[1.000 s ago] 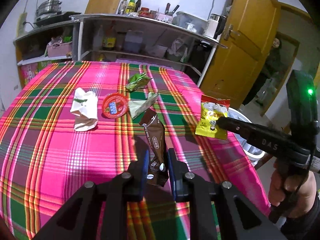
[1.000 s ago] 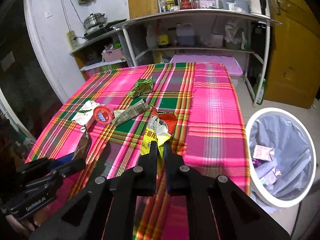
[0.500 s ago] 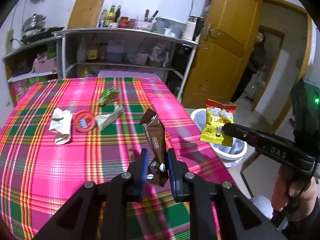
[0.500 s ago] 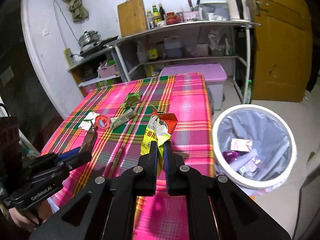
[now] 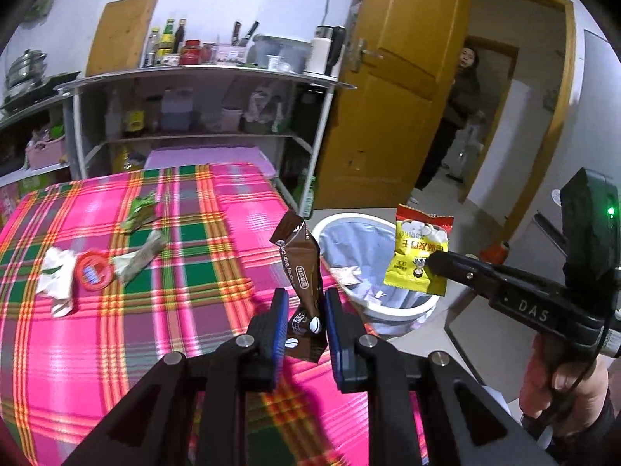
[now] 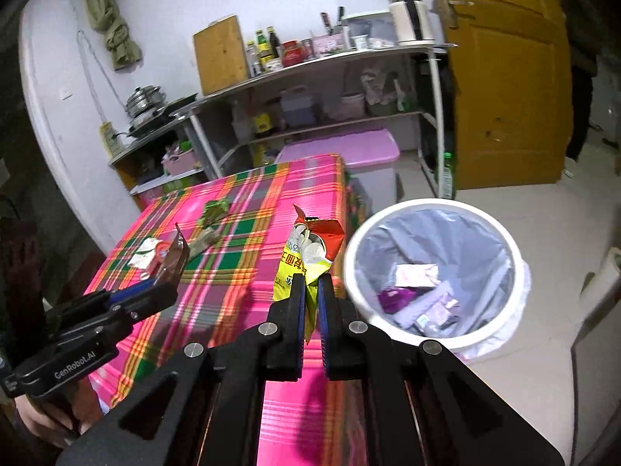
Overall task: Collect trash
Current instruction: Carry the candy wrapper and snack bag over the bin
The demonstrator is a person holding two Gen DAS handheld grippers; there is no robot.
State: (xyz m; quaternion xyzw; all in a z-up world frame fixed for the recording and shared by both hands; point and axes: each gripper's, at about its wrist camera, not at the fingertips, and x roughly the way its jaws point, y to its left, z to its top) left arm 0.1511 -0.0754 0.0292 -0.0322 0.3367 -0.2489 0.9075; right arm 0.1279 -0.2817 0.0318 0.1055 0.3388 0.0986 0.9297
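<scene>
The left tongs [image 5: 303,324] are clamped on the lower end of a brown sachet [image 5: 300,272], which stands up between the blue pads above the near right corner of the bench [image 5: 194,334]. The right tongs [image 6: 309,303] are clamped on a yellow packet [image 6: 306,260] with a red torn top; in the left wrist view that packet [image 5: 419,254] hangs in front of the bin's [image 5: 399,312] opening, in the right wrist view it is over the bench edge just left of the bin [image 6: 516,256]. The bin is white-rimmed, lined with a pale bag, stands on the floor beside the bench, and already has a few wrappers [image 6: 417,275] at its bottom. On the pink plaid cloth four pieces of trash lie well back from the tongs: a green wrapper [image 5: 139,209], a folded pale wrapper [image 5: 141,258], a red round lid [image 5: 93,272] touching it, and a white crumpled paper [image 5: 56,277] beside the lid. A hand [image 5: 566,384] grips the right tool's handle at the lower right. A person [image 5: 458,116] stands in the doorway past the yellow door [image 5: 392,89].
</scene>
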